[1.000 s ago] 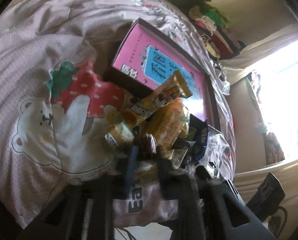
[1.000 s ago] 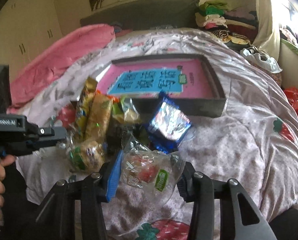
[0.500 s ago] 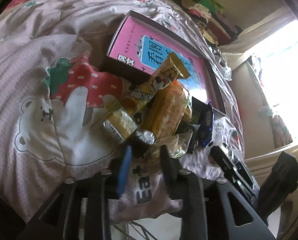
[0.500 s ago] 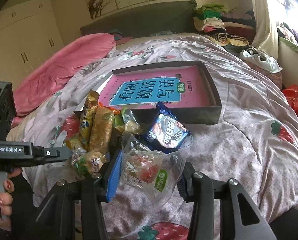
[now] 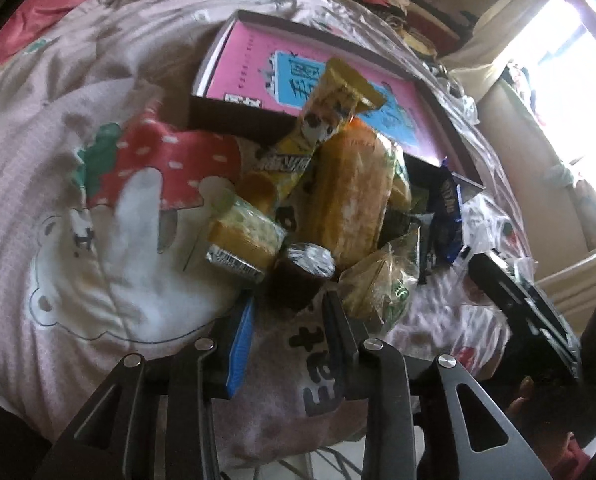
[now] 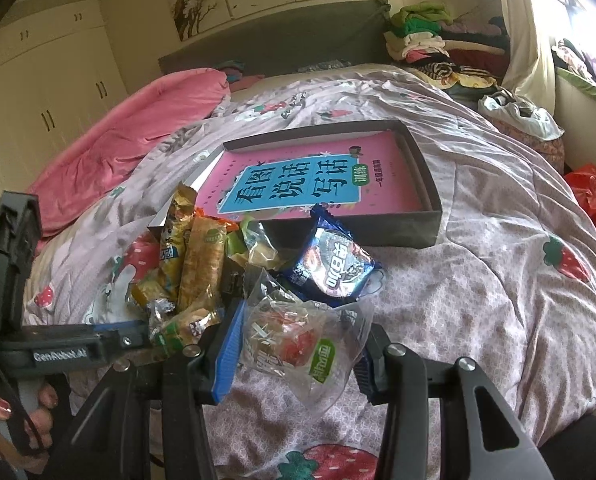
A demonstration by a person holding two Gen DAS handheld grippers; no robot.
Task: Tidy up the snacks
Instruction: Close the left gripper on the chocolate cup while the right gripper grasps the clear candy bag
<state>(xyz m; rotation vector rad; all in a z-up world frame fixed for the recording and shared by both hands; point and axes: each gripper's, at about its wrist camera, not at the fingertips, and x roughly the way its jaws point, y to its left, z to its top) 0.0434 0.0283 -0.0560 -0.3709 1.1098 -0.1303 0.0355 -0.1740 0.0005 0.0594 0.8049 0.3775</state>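
Left gripper (image 5: 288, 312): jaws are standing part open, gripping nothing; a dark round foil-topped snack cup (image 5: 303, 270) is sitting just ahead of the gap between the tips. A second ago the tips were pushed into the pile; now they are sitting drawn back, clear of it.
Right gripper (image 6: 298, 344): jaws are standing wide open around a clear crinkly plastic snack bag with a green label (image 6: 298, 344); the bag is lying between the blue pads on the bed, and whether the pads are touching it I cannot tell. The spread is matching the earlier frames.
Snack pile: a yellow long wrapper with a cartoon face (image 5: 321, 128), an orange-yellow long pack (image 5: 349, 196) and a small green-yellow pack (image 5: 244, 236) are lying ahead of the left jaws; a blue round-printed biscuit pack (image 6: 333, 268) is lying just beyond the right jaws.
Shallow dark cardboard box lined with a pink and blue printed sheet (image 6: 421, 184): sitting beyond the pile, with the yellow wrapper leaning over its near wall.
Pink strawberry-print quilt (image 6: 477, 280): carrying everything.
View change: the right camera is sitting higher than before, showing more of the far wall.
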